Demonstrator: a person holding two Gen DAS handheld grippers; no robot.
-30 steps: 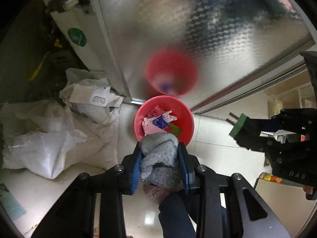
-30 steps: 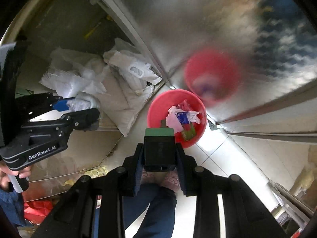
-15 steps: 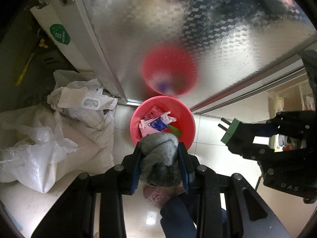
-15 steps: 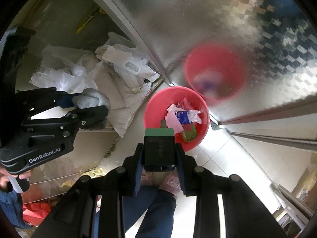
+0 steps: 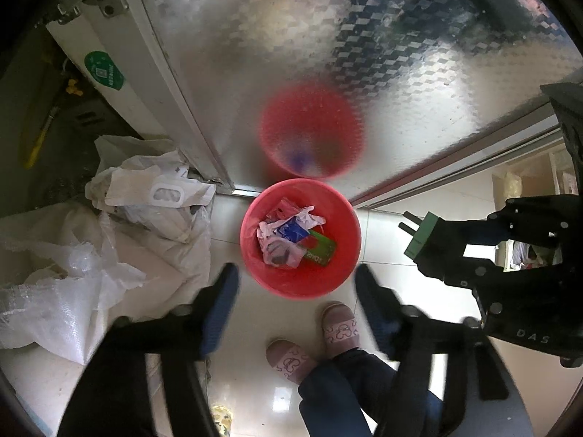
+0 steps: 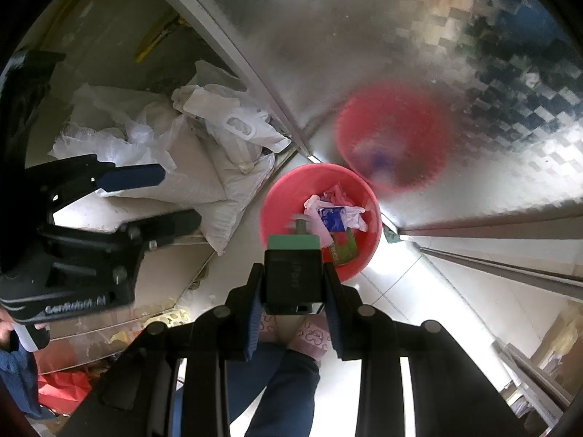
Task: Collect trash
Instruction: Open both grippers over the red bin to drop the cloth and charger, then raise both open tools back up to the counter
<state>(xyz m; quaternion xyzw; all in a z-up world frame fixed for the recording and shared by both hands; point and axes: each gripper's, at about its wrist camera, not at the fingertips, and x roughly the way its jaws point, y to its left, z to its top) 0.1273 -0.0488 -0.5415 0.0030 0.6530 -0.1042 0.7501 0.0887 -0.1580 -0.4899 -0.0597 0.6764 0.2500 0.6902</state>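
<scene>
Blue-padded, the left gripper (image 5: pixel 295 306) now stands spread and empty; the grey cloth it pinched a moment ago is gone, presumably dropped, though I cannot spot it in the red bucket (image 5: pixel 342 276). The right gripper (image 6: pixel 294 284) pinches a black plug adapter (image 6: pixel 293 273) above that bucket, likely next to go in.

Home utility corner, glossy tiled floor (image 5: pixel 233 371), patterned metal door (image 5: pixel 328 36), slumped white sacks (image 5: pixel 54 291), pink house slippers (image 5: pixel 339 329)
</scene>
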